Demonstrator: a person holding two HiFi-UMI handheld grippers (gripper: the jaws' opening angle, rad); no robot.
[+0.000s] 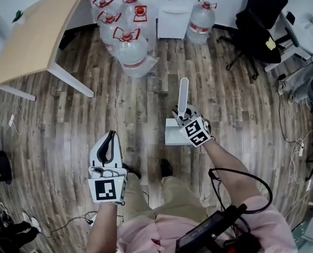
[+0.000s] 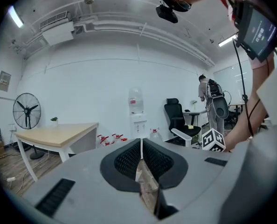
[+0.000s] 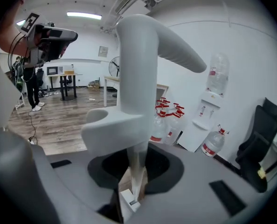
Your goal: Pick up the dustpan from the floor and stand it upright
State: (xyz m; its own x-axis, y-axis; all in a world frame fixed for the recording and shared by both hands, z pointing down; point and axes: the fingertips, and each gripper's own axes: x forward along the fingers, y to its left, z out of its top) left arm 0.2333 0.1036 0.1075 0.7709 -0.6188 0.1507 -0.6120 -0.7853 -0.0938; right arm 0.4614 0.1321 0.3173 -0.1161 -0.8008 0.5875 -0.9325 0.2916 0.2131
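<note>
Right gripper [image 3: 134,190] clenched on dustpan [image 3: 135,73] near handle base — low grip, likely for steering pan upright. Dustpan at floor level, well off desk [image 1: 35,41] right edge. Left gripper [image 2: 141,149] closed, empty — idle.

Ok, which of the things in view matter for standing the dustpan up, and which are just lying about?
For the job:
dustpan, clamped in the right gripper
floor it will stand on

Just lying about:
water bottles
table
office chair
water dispenser
left gripper, shut on nothing
</note>
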